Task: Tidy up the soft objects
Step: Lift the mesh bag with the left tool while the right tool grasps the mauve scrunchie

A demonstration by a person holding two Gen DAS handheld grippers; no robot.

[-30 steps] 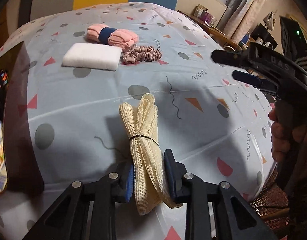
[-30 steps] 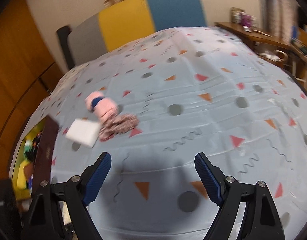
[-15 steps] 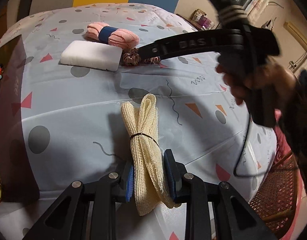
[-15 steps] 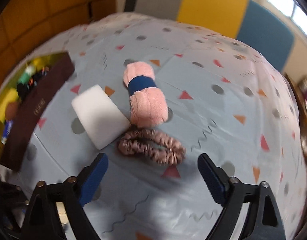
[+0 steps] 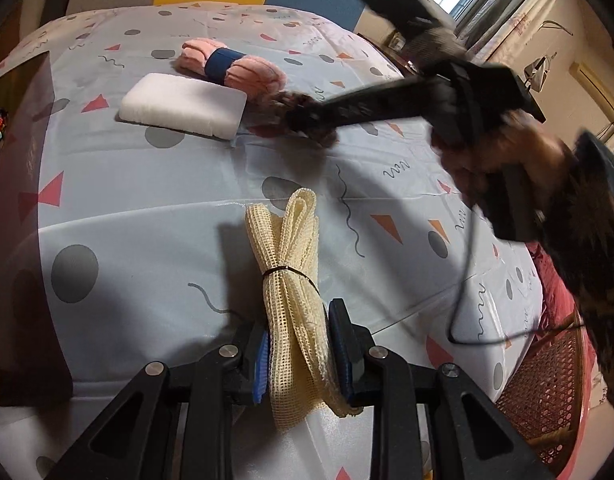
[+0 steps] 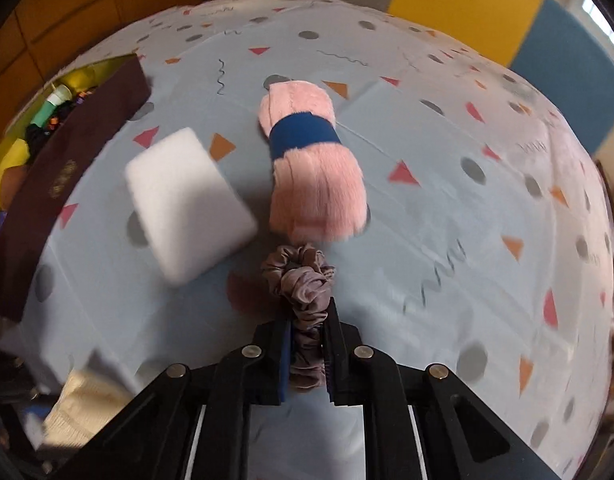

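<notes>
I hold left gripper [image 5: 301, 354] clamped on tied cream mesh bundle [image 5: 291, 280] | right gripper [image 6: 307, 354] pinching mauve satin scrunchie [image 6: 305, 280], apparently touching patterned surface [image 6: 447, 208]

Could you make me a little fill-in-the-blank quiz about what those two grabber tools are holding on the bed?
1. The right gripper is shut on a crinkled mauve ____.
2. The left gripper is shut on a cream ____ bundle tied with a dark band.
3. The pink towel roll wears a ____ band.
4. The white sponge block lies beside the ____ roll.

Missing words: scrunchie; mesh; blue; pink
</notes>
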